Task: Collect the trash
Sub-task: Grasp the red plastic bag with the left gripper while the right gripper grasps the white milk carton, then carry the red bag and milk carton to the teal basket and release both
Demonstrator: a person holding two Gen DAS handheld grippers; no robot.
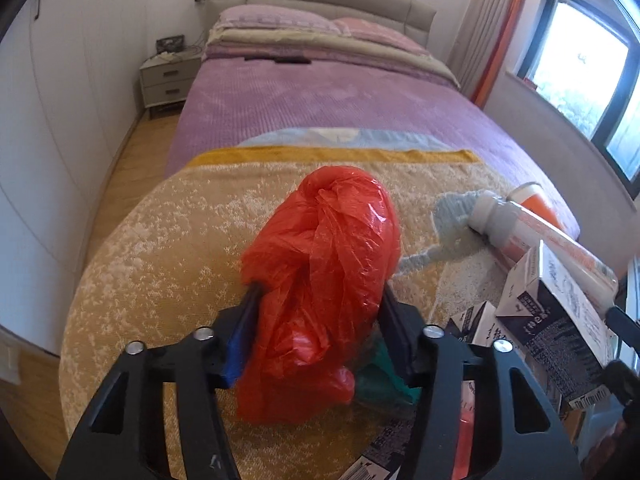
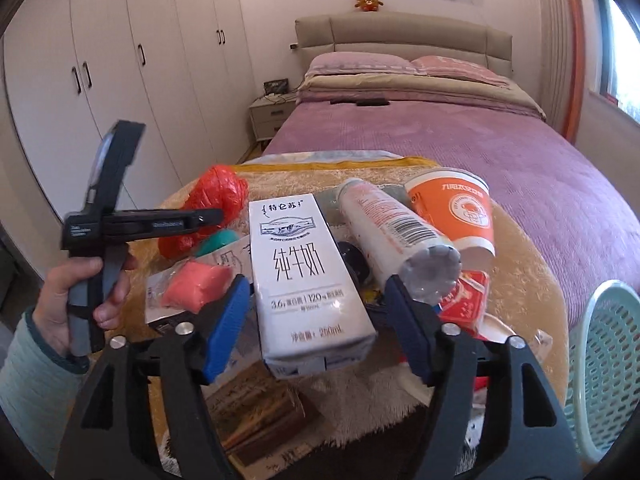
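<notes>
A crumpled red plastic bag (image 1: 320, 264) lies on the tan towel (image 1: 160, 260) at the foot of the bed. My left gripper (image 1: 320, 290) is shut on it, both pads pressed into its sides. The right wrist view shows that gripper (image 2: 200, 216) from the side, held by a hand (image 2: 72, 300) at the bag (image 2: 218, 194). A white milk carton (image 2: 304, 272) stands between the fingers of my right gripper (image 2: 316, 284), which is open with small gaps on both sides. A white bottle (image 2: 392, 232) and an orange paper cup (image 2: 460, 208) lie just right of the carton.
More litter surrounds the carton: a pink packet (image 2: 196, 286), a green scrap (image 2: 218, 240), a red pack (image 2: 466, 296) and a brown box (image 2: 264, 416). A pale green mesh basket (image 2: 604, 360) stands at the right edge. The purple bed (image 1: 320, 100) stretches beyond, wardrobes on the left.
</notes>
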